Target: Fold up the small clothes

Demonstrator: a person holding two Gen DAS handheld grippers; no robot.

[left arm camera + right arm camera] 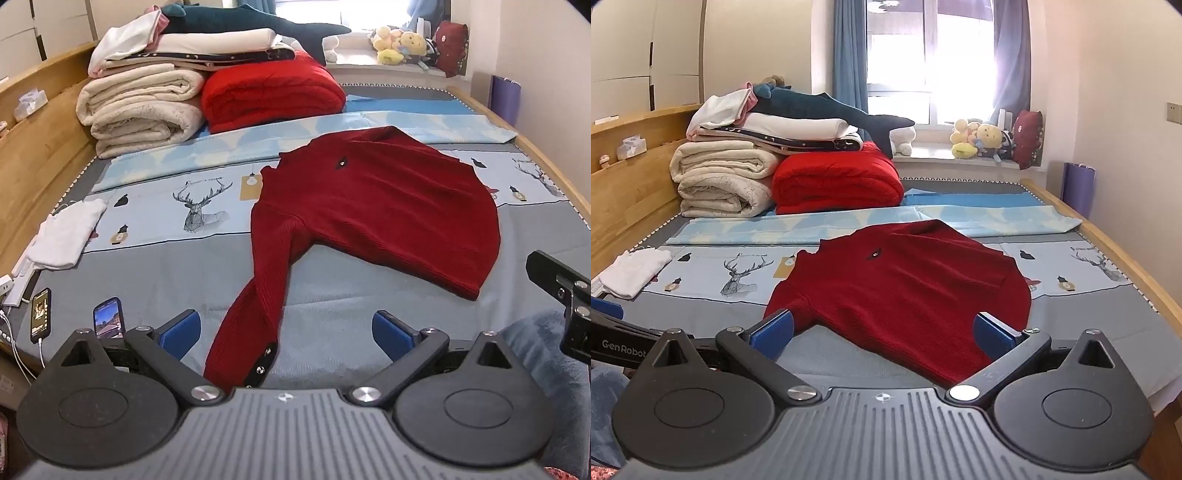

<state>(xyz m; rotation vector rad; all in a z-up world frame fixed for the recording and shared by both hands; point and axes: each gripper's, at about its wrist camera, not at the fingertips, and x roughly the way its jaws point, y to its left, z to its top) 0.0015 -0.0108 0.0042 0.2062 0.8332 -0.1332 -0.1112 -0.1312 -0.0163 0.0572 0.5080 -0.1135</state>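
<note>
A dark red knit sweater [380, 206] lies flat on the bed, with one long sleeve [255, 325] stretched toward me; its cuff has dark buttons. My left gripper [286, 334] is open, and the sleeve's cuff end lies between its blue pads without touching them. In the right wrist view the same sweater [905, 288] spreads ahead. My right gripper [882, 334] is open, its blue pads standing on either side of the sweater's near hem. Part of the right gripper [565, 295] shows at the left view's right edge. The sweater's other sleeve is hidden.
Folded cream blankets [140, 107] and a red quilt [269, 96] are stacked at the bed's far left. A small white garment [66, 232] lies at the left edge, near two phones [109, 317] and charging cables. Wooden bed rails [1108, 243] border both sides. Plush toys [979, 138] sit on the windowsill.
</note>
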